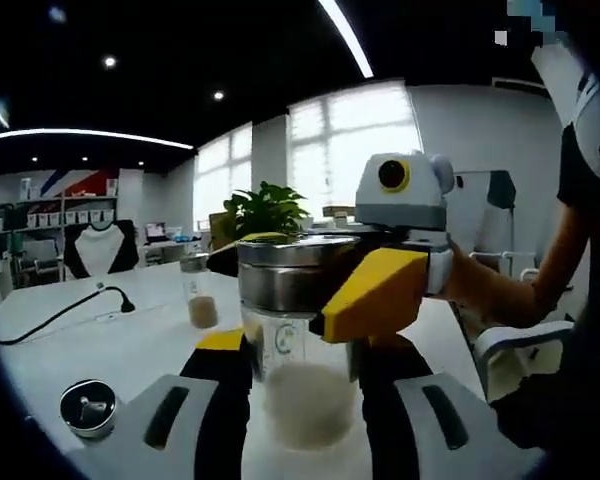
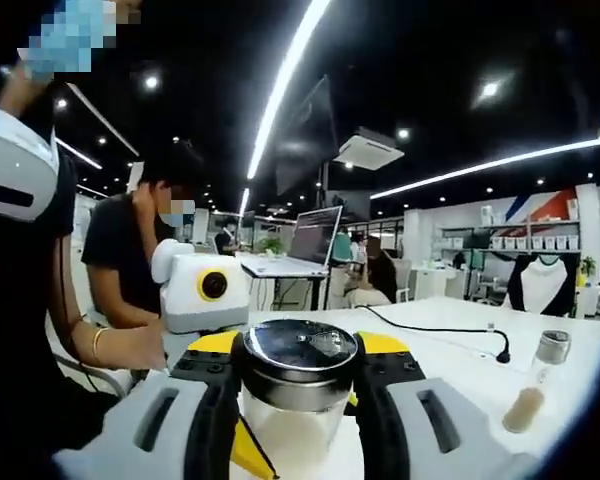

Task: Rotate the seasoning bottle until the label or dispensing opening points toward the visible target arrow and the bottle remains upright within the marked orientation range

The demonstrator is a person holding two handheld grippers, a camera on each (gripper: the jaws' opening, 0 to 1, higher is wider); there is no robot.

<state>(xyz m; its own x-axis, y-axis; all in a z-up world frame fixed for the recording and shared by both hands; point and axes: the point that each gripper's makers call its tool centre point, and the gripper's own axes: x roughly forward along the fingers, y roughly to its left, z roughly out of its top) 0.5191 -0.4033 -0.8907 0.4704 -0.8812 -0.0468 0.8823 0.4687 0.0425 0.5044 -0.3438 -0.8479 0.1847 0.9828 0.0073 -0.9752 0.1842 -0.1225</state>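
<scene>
The seasoning bottle (image 1: pixel 305 395) is a clear glass jar with white granules in its lower half and a wide steel cap (image 1: pixel 292 272). It stands upright over the white table (image 1: pixel 130 345). My left gripper (image 1: pixel 300 345) is shut on the glass body, a black-and-yellow jaw on each side. My right gripper (image 1: pixel 315 270) comes in from the right and is shut on the steel cap. In the right gripper view the cap (image 2: pixel 300 352) sits between my right gripper (image 2: pixel 300 350) jaws, with the glass (image 2: pixel 295 428) below and a yellow finger (image 2: pixel 246 452) of the left gripper against it.
A small jar of brown seasoning (image 1: pixel 201 302) (image 2: pixel 527 403) stands further back on the table. A small round steel piece (image 1: pixel 88 408) lies near the front left. A black cable (image 1: pixel 60 315) crosses the table. A potted plant (image 1: pixel 265 210) is behind, and a seated person (image 2: pixel 130 250) is nearby.
</scene>
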